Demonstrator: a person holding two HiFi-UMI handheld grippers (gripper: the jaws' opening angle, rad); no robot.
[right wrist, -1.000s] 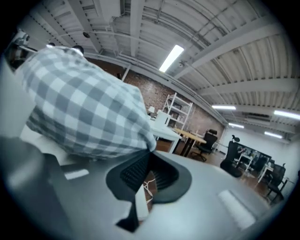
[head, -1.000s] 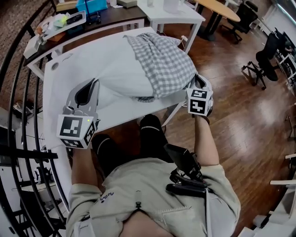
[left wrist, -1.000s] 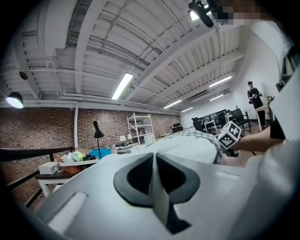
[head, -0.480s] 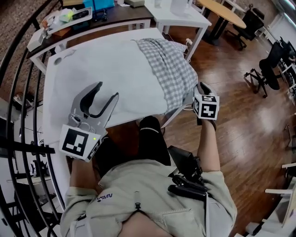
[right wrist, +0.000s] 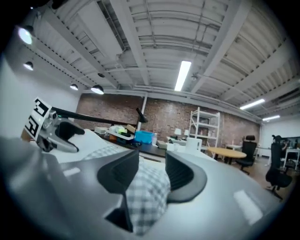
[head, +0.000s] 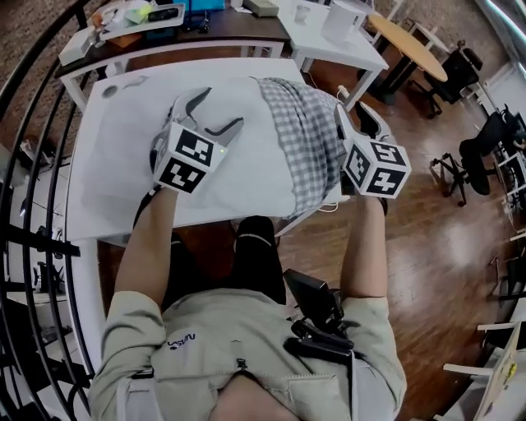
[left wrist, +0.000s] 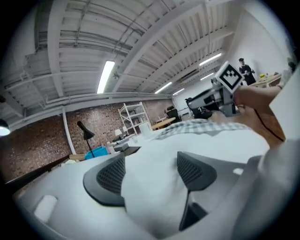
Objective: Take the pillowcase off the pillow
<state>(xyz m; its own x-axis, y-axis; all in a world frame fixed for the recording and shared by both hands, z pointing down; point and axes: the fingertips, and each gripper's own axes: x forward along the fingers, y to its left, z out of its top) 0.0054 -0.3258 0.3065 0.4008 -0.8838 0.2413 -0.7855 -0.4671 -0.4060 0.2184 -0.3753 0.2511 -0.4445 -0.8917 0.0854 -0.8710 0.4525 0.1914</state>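
A white pillow (head: 238, 173) lies flat on the white table (head: 107, 205), and a grey checked pillowcase (head: 308, 136) covers its right end. My left gripper (head: 215, 111) hovers over the pillow's middle. Its jaws have just been opening and now stand wide apart, with the white pillow (left wrist: 154, 154) bulging between them (left wrist: 152, 173). My right gripper (head: 355, 115) is at the table's right edge beside the pillowcase. Its jaws have also just been opening, and the checked cloth (right wrist: 147, 197) shows between the parted pads (right wrist: 152, 173).
A dark desk (head: 140, 16) with clutter stands behind the table. A white side table (head: 329, 33) and a round wooden table (head: 411, 37) stand at the back right. Office chairs (head: 485, 140) are on the wooden floor to the right. A black railing (head: 33, 164) curves along the left.
Both grippers have opened. The left one moved from the table's front left corner up over the pillow. The right one rose beside the pillowcase, and the pillow now lies flatter.
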